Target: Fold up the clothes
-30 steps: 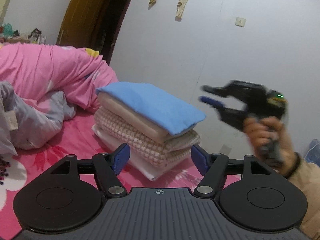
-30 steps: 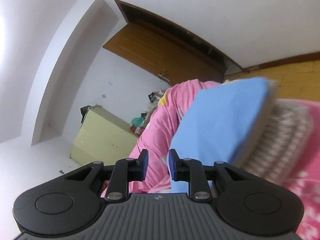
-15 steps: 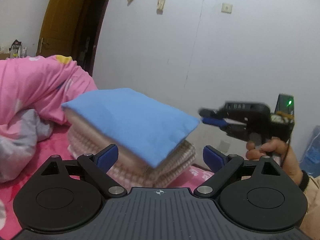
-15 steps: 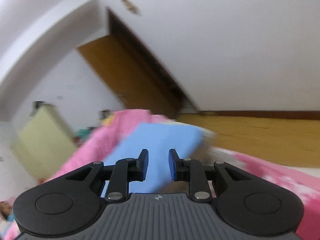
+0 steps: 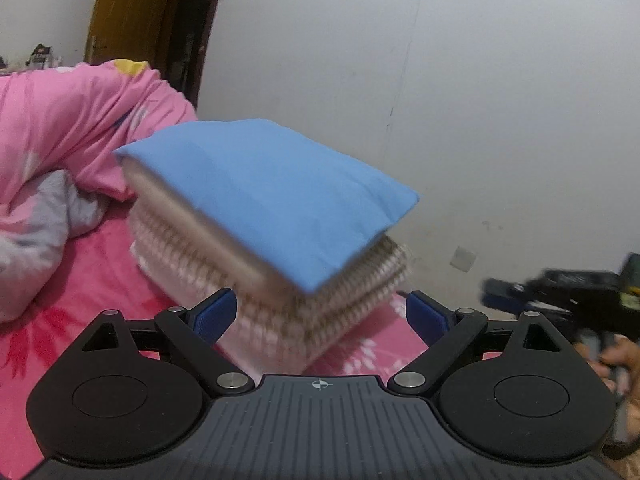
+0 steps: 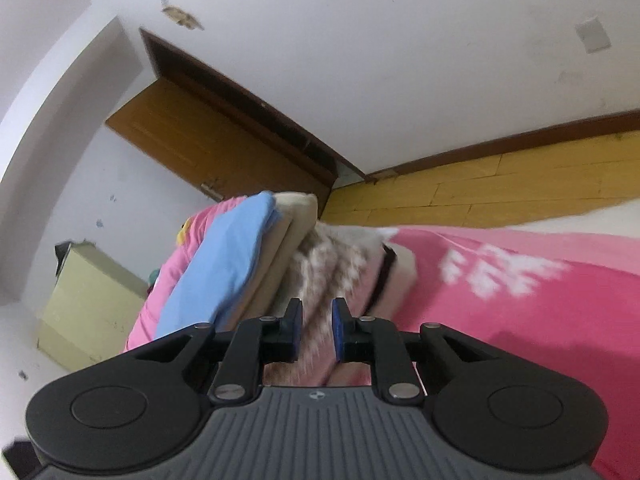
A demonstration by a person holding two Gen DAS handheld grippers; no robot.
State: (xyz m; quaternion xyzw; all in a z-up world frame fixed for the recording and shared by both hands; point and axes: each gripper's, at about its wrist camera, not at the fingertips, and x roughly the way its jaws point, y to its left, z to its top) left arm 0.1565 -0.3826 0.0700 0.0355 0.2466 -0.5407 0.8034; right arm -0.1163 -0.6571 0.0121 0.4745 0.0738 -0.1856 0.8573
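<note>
Here, at the far left, a pink quilt (image 5: 72, 120) lies bunched on the bed (image 5: 88, 280). Beside it sits the stack of folded clothes (image 5: 280, 264), a blue piece (image 5: 276, 196) on top and a checked knit below. The left gripper (image 5: 320, 316) faces the stack's near corner with jaws spread wide, having just been opening, nothing between them. At the right, the right gripper (image 6: 316, 328) has just been closing; its narrow gap points at the stack's side, pads gripping nothing.
</note>
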